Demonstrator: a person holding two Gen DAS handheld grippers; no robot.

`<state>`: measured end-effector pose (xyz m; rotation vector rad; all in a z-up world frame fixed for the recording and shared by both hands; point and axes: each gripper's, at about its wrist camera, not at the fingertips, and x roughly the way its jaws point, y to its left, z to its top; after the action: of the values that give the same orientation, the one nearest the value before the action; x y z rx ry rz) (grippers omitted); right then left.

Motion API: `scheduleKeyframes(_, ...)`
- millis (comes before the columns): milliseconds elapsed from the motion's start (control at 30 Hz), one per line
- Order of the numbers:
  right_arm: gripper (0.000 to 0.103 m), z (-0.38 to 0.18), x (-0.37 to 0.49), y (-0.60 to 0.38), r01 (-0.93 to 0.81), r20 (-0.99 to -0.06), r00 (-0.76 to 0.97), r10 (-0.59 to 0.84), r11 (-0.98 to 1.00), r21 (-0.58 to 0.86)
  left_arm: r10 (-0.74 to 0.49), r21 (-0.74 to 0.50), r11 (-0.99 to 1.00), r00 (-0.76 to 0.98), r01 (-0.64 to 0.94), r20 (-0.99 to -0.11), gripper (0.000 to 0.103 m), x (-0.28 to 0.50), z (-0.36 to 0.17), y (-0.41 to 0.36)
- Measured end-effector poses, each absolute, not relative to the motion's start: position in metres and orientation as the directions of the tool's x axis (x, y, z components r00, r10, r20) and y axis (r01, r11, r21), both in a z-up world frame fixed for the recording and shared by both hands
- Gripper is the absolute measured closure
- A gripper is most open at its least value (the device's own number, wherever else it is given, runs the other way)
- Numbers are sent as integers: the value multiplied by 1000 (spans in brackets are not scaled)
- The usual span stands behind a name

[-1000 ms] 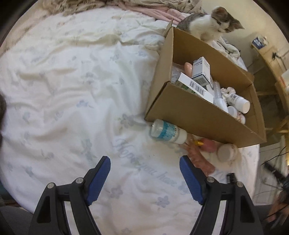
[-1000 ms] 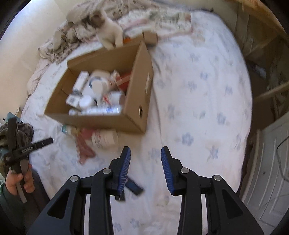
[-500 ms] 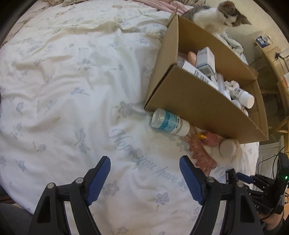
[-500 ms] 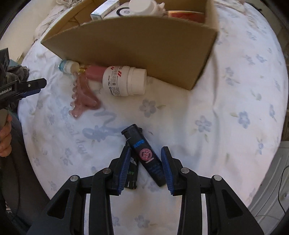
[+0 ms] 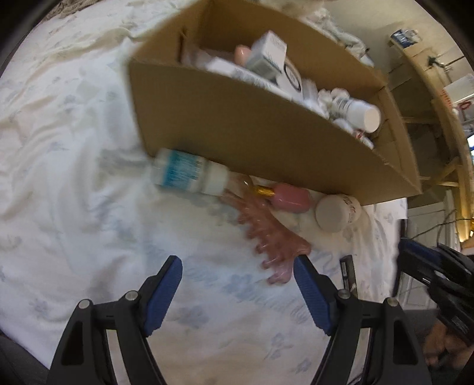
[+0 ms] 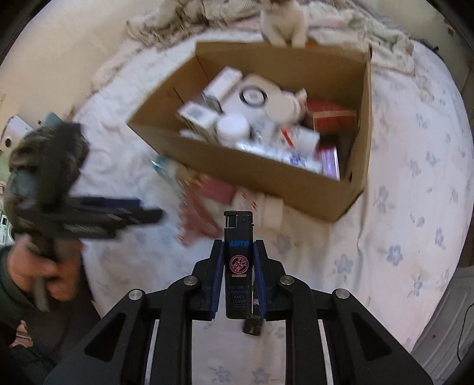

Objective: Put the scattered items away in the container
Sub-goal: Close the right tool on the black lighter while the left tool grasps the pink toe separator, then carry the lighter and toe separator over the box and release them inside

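My right gripper (image 6: 238, 245) closes its jaws on a black lighter (image 6: 238, 254), the blue pads pressing both its sides, lifted over the bed in front of the cardboard box (image 6: 266, 177). A second small black item (image 6: 253, 324) lies on the sheet beneath it. My left gripper (image 5: 237, 263) is open and tilted down at the sheet, its right finger beside a pink hair claw (image 5: 272, 242). Against the box's near wall (image 5: 237, 130) lie a blue-labelled bottle (image 5: 186, 171), a pink bottle (image 5: 291, 197) and a white pill bottle (image 5: 336, 211). The box holds several cartons and bottles.
A cat (image 6: 284, 20) sits behind the box's far wall. Crumpled blankets lie along the head of the bed. Wooden shelving (image 5: 438, 88) stands past the bed's right edge. A hand (image 6: 44, 266) holds the left gripper at the left of the right wrist view.
My right gripper has shut on the black lighter and lifted it off the sheet. My left gripper has moved closer to the hair claw and the items by the box.
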<state>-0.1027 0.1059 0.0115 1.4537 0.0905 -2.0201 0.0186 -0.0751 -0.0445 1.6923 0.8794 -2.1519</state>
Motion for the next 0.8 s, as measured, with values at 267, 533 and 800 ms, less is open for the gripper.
scheduleKeyframes(267,82,38,-107,119,509,-827,-243,-507,-792,336,26,-125,-774,-167,621,-986,25,-30,-68,-58)
scheduleKeyframes(533,82,49,-111,117,504,-794,-263,-549,-780,372,-13,-122,-764,-204,634,-979,69,-29,-60,-54)
scheduleKeyframes(800,82,56,-117,111,503,-775,-273,-570,-772,390,87,-245,-797,-296,552,-951,77,14,-22,-59)
